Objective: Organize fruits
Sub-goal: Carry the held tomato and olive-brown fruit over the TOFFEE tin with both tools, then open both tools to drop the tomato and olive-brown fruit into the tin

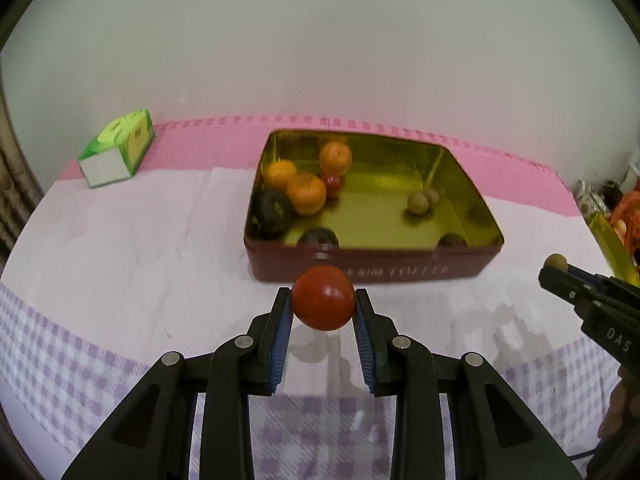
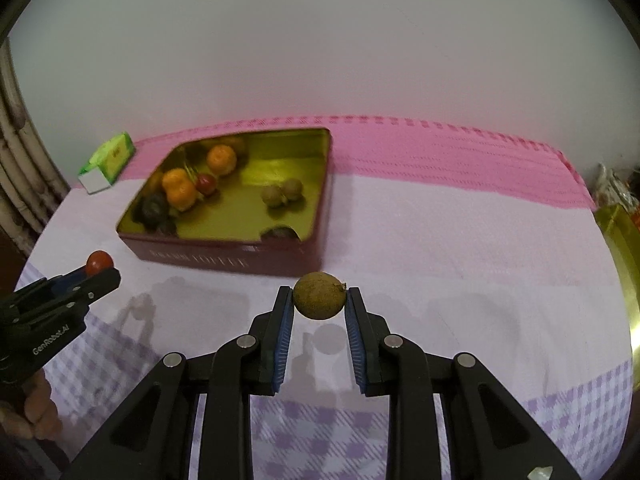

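Observation:
My left gripper (image 1: 323, 304) is shut on a small red fruit (image 1: 323, 303), held above the cloth just in front of the dark red tin (image 1: 372, 270). My right gripper (image 2: 319, 300) is shut on a small brown round fruit (image 2: 319, 296), also lifted off the table, to the right of the tin (image 2: 224, 258). Inside the gold-lined tin lie three oranges (image 1: 306, 194), a small red fruit (image 1: 332, 182), brown fruits (image 1: 418, 203) and dark round fruits (image 1: 274, 210). Each gripper shows in the other's view: the right gripper (image 1: 558, 264) and the left gripper (image 2: 100, 266).
A green and white tissue box (image 1: 118, 148) lies at the back left on the pink mat (image 2: 440, 148). A gold tin lid (image 2: 624, 248) lies at the right edge. The purple checked cloth (image 1: 60, 360) covers the near table. A hand (image 2: 38, 412) grips the left handle.

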Available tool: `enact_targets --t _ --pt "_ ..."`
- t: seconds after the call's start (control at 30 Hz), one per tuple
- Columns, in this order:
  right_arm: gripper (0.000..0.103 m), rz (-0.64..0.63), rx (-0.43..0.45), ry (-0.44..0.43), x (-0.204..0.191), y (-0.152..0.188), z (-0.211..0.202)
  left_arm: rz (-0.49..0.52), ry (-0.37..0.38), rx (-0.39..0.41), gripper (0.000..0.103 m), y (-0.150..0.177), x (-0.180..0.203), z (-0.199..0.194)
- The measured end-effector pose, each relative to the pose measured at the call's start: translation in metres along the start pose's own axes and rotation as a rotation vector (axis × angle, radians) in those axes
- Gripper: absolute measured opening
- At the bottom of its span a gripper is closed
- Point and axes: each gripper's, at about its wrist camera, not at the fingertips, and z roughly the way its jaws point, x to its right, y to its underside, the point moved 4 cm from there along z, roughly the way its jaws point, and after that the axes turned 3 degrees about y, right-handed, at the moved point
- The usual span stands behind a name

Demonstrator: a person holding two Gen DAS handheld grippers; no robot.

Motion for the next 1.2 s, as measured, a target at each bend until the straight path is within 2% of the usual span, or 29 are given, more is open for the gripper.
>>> enact_targets --t 0.5,1.2 --pt "0.024 -0.078 0.017 -0.032 -0.035 -0.044 0.022 0.023 -0.031 0.024 0.031 -0.045 0.004 0.019" --pt "0.024 -0.131 -0.06 -0.018 -0.049 -0.06 0.081 0.019 -0.065 -0.075 0.031 -0.058 -0.007 0.079"
